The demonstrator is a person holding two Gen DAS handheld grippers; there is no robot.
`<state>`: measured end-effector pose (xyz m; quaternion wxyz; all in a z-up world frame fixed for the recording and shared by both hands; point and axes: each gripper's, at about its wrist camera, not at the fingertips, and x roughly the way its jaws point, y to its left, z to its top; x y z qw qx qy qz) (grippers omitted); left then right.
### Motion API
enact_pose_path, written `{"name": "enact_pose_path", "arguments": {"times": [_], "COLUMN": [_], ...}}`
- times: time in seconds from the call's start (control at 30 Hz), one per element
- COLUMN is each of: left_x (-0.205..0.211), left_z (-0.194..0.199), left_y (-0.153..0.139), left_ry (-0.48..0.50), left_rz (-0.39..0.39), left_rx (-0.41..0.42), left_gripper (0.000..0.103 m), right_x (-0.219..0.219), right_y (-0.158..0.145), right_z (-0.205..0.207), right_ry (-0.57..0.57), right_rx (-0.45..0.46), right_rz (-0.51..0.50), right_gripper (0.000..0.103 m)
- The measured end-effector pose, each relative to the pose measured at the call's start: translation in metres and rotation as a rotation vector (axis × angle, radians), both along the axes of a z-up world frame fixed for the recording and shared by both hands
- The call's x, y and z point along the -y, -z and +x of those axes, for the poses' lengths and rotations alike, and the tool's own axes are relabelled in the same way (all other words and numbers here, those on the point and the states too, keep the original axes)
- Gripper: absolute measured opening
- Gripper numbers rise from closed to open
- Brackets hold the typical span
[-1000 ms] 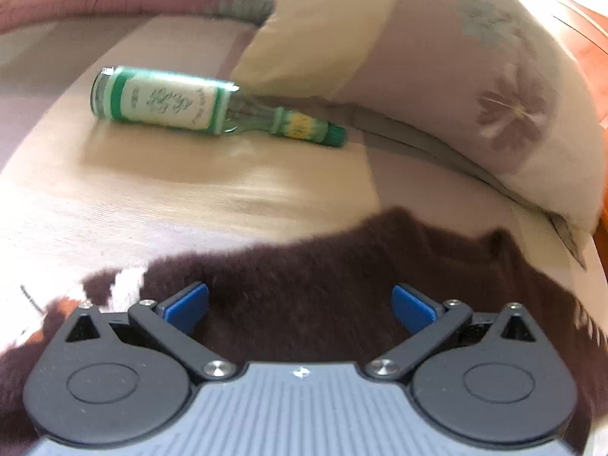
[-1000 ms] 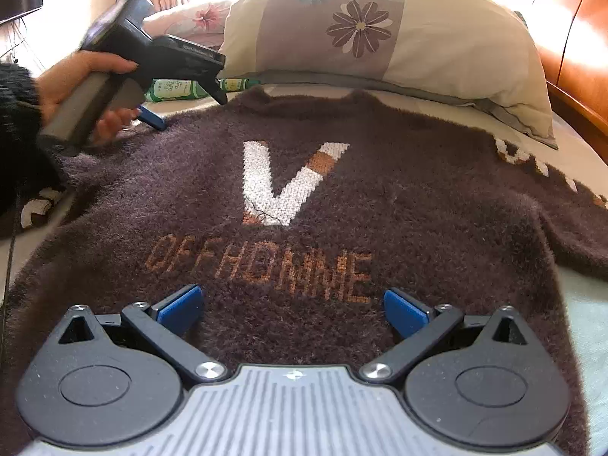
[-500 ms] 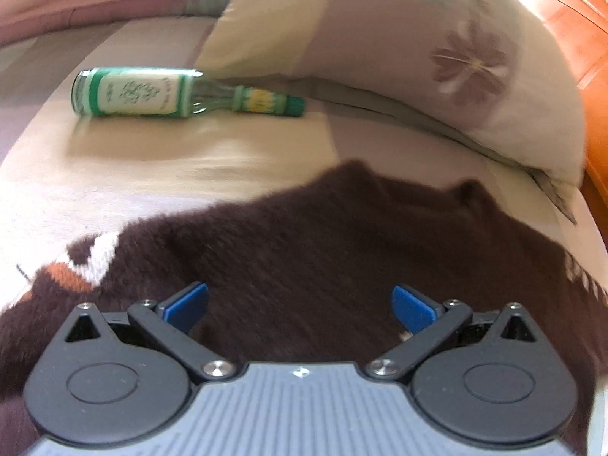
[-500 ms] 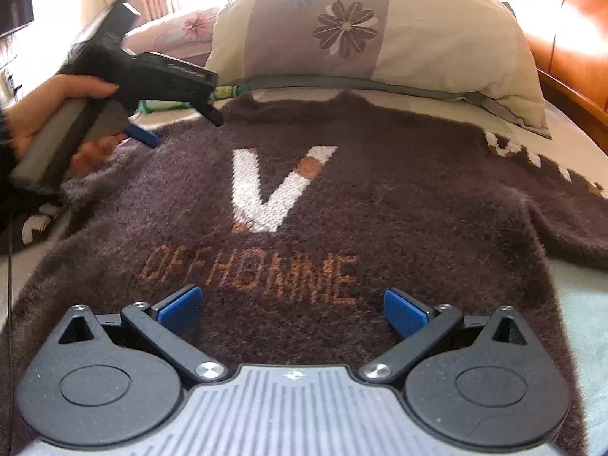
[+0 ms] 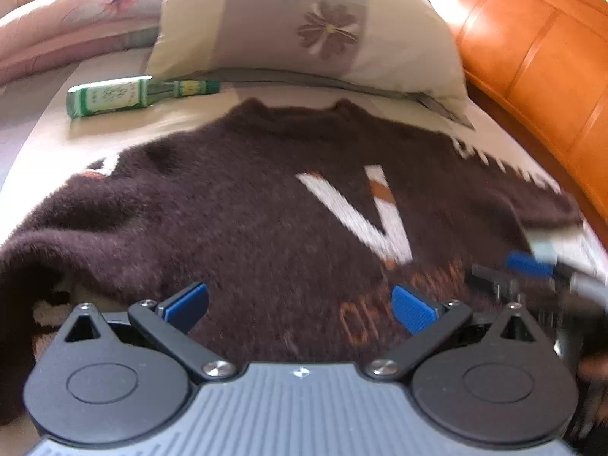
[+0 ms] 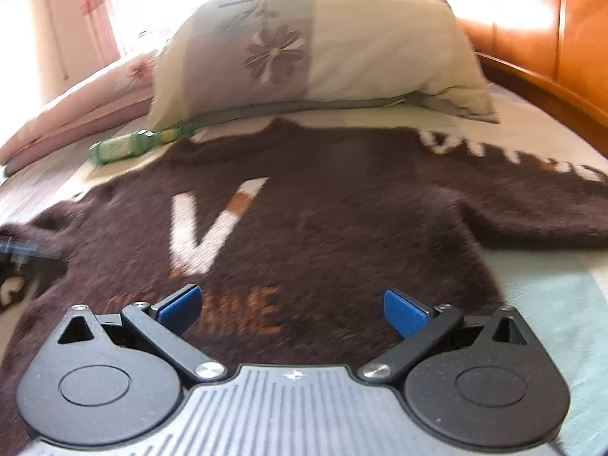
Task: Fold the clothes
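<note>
sweater [image 6: 342, 228] fuzzy brown knit, flat; left gripper [image 5: 300, 304], right gripper [image 6: 292, 306] fingers spread wide, empty.

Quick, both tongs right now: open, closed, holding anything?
Left tongs: open, holding nothing, over the sweater.
Right tongs: open, holding nothing, over the sweater's lower part.

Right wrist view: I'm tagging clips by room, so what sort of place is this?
Most likely a bedroom, with the work done on a bed. A flowered pillow lies at the head, a wooden headboard runs along the right, and the brown sweater is spread flat on the sheet.
</note>
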<state>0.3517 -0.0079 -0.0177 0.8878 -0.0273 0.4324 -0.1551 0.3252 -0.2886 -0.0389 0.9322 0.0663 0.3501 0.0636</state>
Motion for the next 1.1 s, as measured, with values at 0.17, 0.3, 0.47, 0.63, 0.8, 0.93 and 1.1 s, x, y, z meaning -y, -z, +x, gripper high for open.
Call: {"name": "enact_pose_path", "arguments": {"times": [0.17,0.3,0.47,0.63,0.8,0.93,1.1], "left_x": [0.006,0.002,-0.004,-0.019,-0.037,-0.027,-0.010], "left_z": [-0.004,-0.005,-0.015,-0.044,-0.035,-0.032,-0.036], "left_y": [0.021,0.038,0.037,0.020,0.025,0.042,0.051], "left_ry": [0.049,0.068,0.071,0.130,0.019,0.051,0.098], "left_rz": [-0.006,-0.050,-0.087,-0.022,-0.111,-0.118,-0.009], "left_rx": [0.007,0.002,0.005,0.098,0.107,0.098,0.155], "left_gripper": [0.102,0.102,0.102,0.102,0.102,0.102,0.102], "right_x": [0.011,0.011,0.010,0.024,0.071,0.131,0.217], "right_y": [0.008,0.011,0.015,-0.012,-0.064,-0.075,-0.035], "right_z": [0.007,0.009,0.011,0.003,0.003,0.047,0.123], "right_ry": [0.024,0.017,0.000,-0.081,-0.128,-0.074,0.059], "right_rx": [-0.024,-0.024,-0.034,-0.050,0.022,-0.001,-0.092], "right_rz": [0.041,0.049,0.047,0.102,0.008,0.035,0.324], "right_gripper": [0.103,0.103,0.103,0.103,0.103,0.103,0.103]}}
